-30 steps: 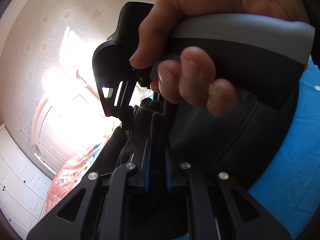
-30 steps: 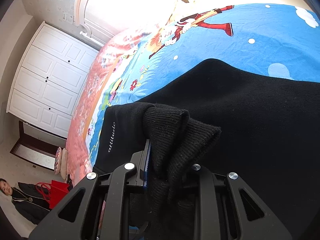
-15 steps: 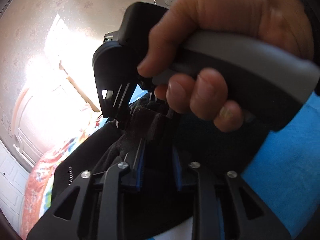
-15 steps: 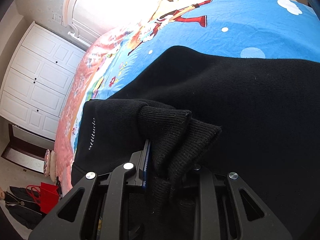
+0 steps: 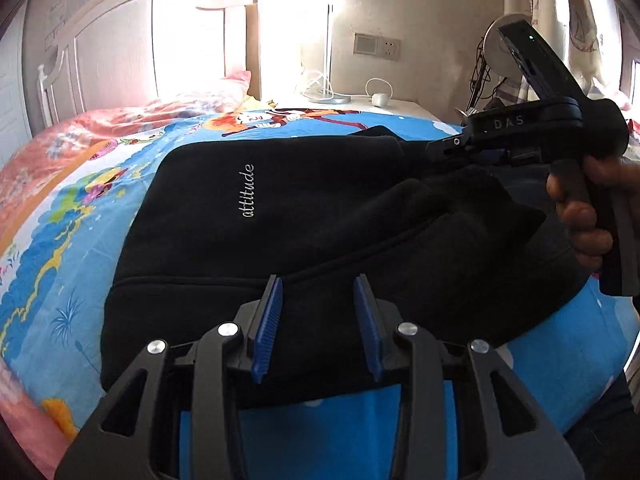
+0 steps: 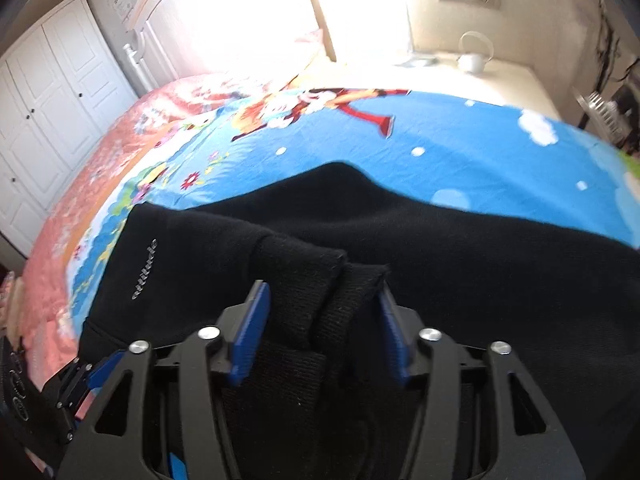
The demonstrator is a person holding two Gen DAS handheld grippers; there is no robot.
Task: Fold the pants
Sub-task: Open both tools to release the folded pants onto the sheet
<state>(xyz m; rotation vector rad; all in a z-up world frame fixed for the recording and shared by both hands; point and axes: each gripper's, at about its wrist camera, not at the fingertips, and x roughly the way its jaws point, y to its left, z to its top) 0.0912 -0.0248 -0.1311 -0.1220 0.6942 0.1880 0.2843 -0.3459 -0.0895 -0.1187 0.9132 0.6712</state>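
Observation:
Black pants with white "attitude" lettering lie folded on a blue cartoon bedsheet. My left gripper is open and empty, its blue pads just above the pants' near edge. In the left wrist view my right gripper is seen from the side at the far right of the pants, over the ribbed cuffs. In the right wrist view my right gripper is open, jaws spread on either side of the two cuffs, which rest on the pants.
The bed's pink quilt lies to the left. A headboard and a bedside table with a lamp stand behind. White wardrobe doors are at the left. A person's hand holds the right gripper.
Both grippers have let go of the pants' cuffs and opened. The left gripper pulled back and turned toward the bed; the folded leg ends now lie on the pants.

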